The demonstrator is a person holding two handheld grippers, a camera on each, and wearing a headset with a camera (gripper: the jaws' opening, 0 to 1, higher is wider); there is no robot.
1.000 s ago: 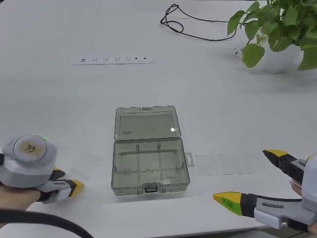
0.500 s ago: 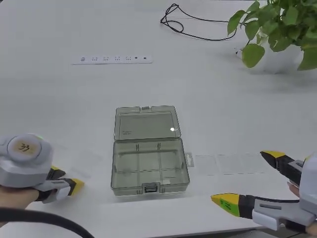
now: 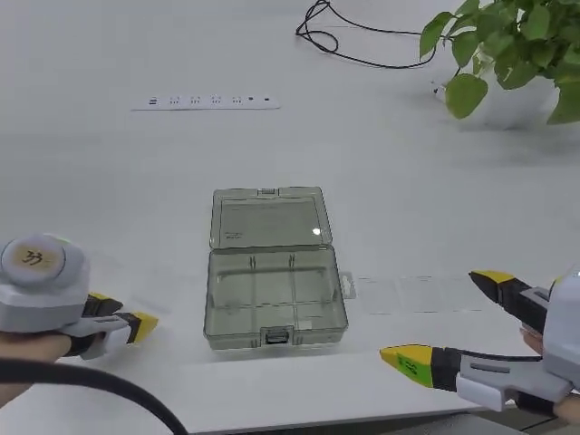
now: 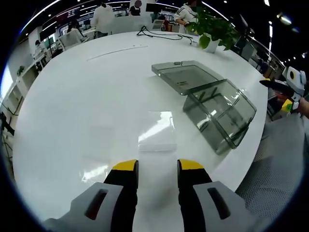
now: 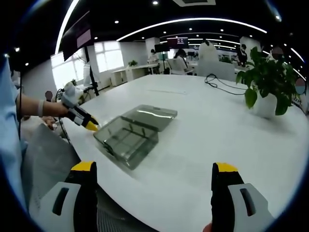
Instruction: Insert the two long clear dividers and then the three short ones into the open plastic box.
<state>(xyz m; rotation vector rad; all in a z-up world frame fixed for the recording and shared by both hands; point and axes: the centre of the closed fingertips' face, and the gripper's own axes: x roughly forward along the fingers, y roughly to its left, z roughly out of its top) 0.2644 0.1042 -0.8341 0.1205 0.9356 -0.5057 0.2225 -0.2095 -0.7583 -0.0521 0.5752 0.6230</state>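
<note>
The open plastic box (image 3: 275, 299) sits on the white table (image 3: 408, 181), lid laid flat behind it; clear dividers (image 3: 417, 294) lie flat just to its right; the right gripper (image 3: 441, 317) gapes wide, empty, near them; the left gripper (image 4: 157, 166) stands narrowly parted, empty, facing other clear pieces (image 4: 157, 130).

White table (image 3: 109, 199): open box (image 3: 275, 299), clear dividers (image 3: 417, 294), power strip (image 3: 206, 101), potted plant (image 3: 507, 41).
</note>
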